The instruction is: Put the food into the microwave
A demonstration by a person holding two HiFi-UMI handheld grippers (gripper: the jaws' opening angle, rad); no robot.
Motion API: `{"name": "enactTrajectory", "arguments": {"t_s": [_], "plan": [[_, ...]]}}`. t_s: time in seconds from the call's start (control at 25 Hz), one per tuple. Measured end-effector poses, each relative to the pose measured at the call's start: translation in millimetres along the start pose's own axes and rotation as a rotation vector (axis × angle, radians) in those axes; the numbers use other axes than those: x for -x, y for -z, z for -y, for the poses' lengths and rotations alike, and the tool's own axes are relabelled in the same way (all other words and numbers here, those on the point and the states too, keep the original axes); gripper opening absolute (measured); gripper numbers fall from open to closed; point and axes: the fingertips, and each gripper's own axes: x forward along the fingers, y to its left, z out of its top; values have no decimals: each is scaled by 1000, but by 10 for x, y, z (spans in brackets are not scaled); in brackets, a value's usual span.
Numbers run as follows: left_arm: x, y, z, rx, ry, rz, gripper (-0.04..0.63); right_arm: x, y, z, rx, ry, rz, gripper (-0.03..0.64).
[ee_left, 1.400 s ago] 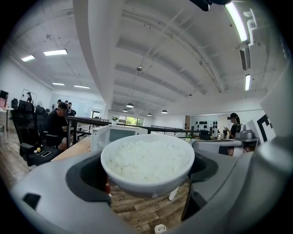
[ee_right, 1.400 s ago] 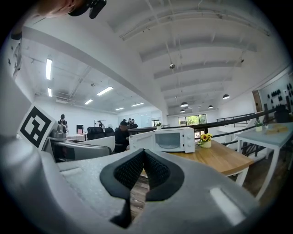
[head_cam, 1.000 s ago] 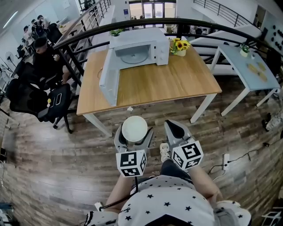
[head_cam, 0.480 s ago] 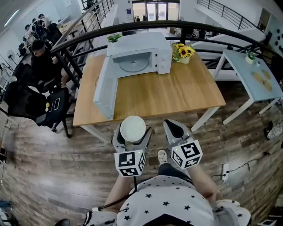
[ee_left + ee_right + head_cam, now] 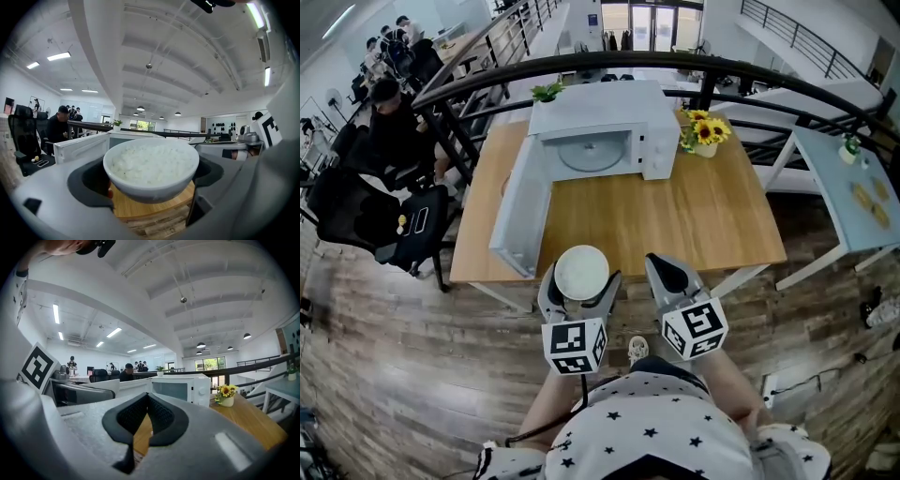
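Note:
A white bowl of rice [image 5: 581, 272] [image 5: 151, 168] sits between the jaws of my left gripper [image 5: 579, 289] [image 5: 152, 185], which is shut on it just above the near edge of the wooden table [image 5: 675, 225]. My right gripper [image 5: 668, 274] [image 5: 146, 420] hangs beside it, shut with nothing between its pads. The white microwave [image 5: 600, 131] [image 5: 180, 389] stands at the back of the table with its door [image 5: 517, 217] swung wide open to the left, showing the glass turntable [image 5: 589, 153] inside.
A small pot of sunflowers [image 5: 705, 134] [image 5: 226, 395] stands right of the microwave. A black railing [image 5: 487, 80] curves behind the table. A black office chair [image 5: 380, 220] and seated people are to the left. A pale blue table [image 5: 853, 192] is at the right.
The table and microwave have come closer and lower in the head view as I walk up. Both grippers keep their hold and pose.

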Motion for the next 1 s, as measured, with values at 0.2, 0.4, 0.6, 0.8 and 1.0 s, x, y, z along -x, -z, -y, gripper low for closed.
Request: {"name": "enactTrajectory", "arguments": {"t_s": [0.2, 0.4, 0.6, 0.8, 1.0], "plan": [[-362, -118, 0, 4, -31, -10, 494, -242, -101, 320, -5, -35, -7, 6], [-747, -113, -29, 29, -65, -21, 494, -501, -102, 623, 3, -71, -16, 6], [-1089, -124, -14, 32, -92, -21, 494, -703, -96, 936, 5, -91, -25, 6], [-1384, -120, -20, 39, -112, -21, 494, -870, -87, 1183, -2, -111, -26, 6], [-1593, -134, -93, 33, -134, -25, 494, -1028, -55, 1364, -15, -121, -32, 6]]}}
